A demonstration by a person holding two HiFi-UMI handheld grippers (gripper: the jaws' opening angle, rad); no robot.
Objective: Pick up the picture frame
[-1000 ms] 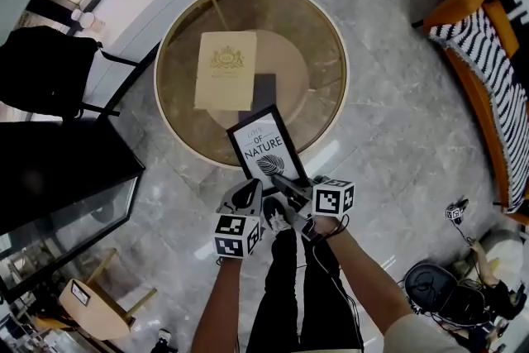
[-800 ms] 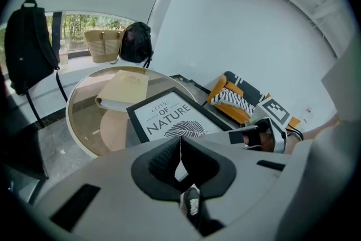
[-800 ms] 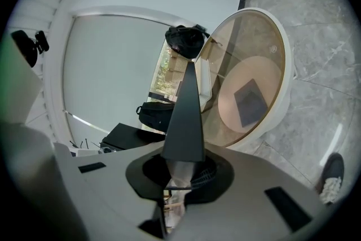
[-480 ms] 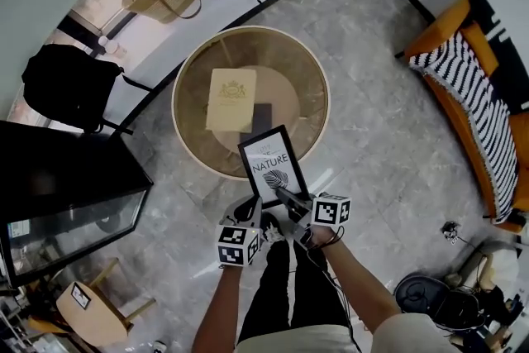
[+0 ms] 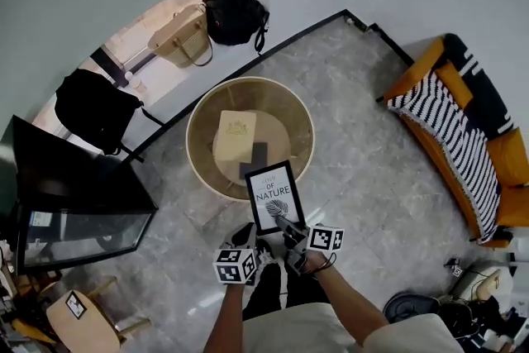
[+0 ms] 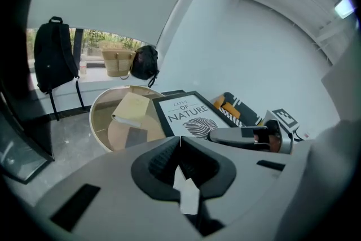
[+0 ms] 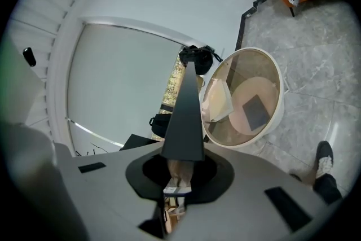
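The picture frame (image 5: 274, 196), black-edged with a white "of nature" leaf print, hangs in the air over the near rim of the round table (image 5: 200, 164). My right gripper (image 5: 287, 224) is shut on its lower edge. In the right gripper view the frame (image 7: 186, 110) stands edge-on between the jaws of the right gripper (image 7: 179, 171). My left gripper (image 5: 247, 236) sits just left of the frame, apart from it, with its jaws together. The left gripper view shows the left gripper (image 6: 179, 141) shut, the frame (image 6: 185, 114) beyond it, and the right gripper (image 6: 240, 135) on the frame.
A cream book (image 5: 235, 136) and a dark card (image 5: 253, 160) lie on the glass-topped table. An orange sofa with a striped throw (image 5: 460, 138) is at the right. A dark glass cabinet (image 5: 74, 207) stands at the left, with bags (image 5: 235, 12) by the wall.
Both grippers have risen together with the frame in the right one. The table and floor now look smaller and further below. The jaws have not changed.
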